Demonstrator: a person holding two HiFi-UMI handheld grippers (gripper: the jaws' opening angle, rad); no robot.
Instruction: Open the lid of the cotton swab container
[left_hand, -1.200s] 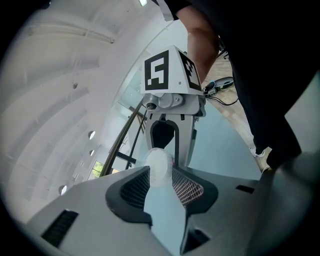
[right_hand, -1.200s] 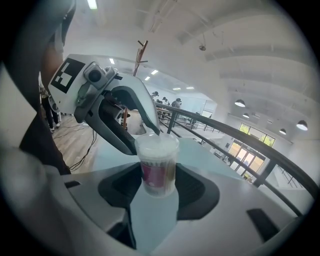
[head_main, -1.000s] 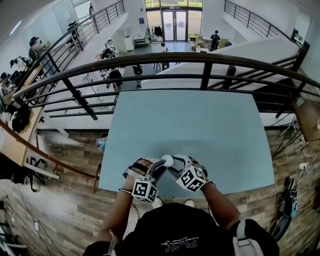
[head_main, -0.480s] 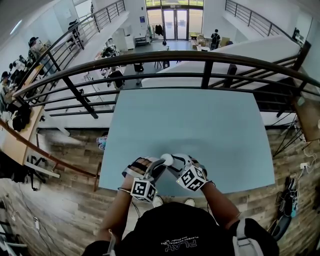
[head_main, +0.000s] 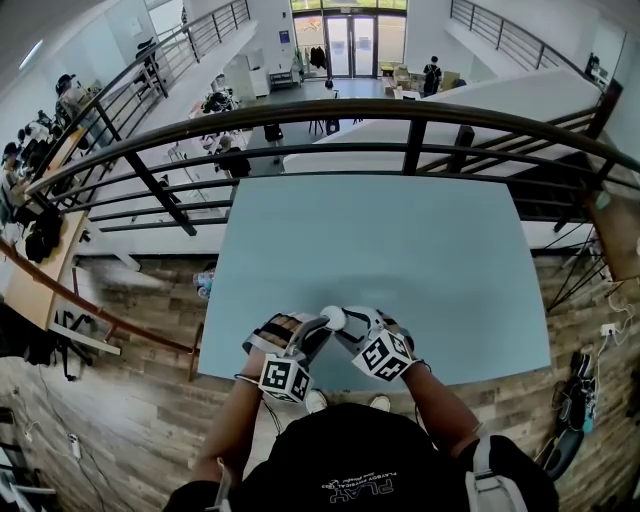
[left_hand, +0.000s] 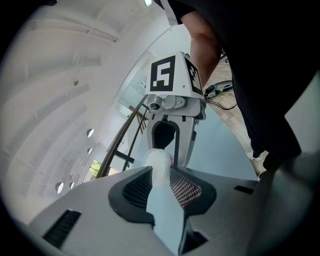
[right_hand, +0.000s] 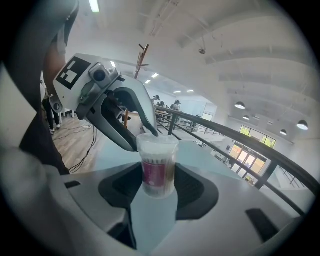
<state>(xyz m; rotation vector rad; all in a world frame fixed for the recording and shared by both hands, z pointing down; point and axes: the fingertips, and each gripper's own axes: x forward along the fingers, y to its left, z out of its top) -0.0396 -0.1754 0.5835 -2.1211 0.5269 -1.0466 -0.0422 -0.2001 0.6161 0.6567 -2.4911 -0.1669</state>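
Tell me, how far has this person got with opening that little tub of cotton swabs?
Done: the right gripper grips the cotton swab container and holds it upright. In hand: the left gripper has just been closing its fingers onto the lid, which sits between them and looks touched on both sides. Left: the lid is still on the container, so pulling it off remains.

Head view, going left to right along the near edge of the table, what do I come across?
From the left: left hand-held gripper, jaws just now closing with the lid between them → cotton swab container → right hand-held gripper, gripping the container's body.
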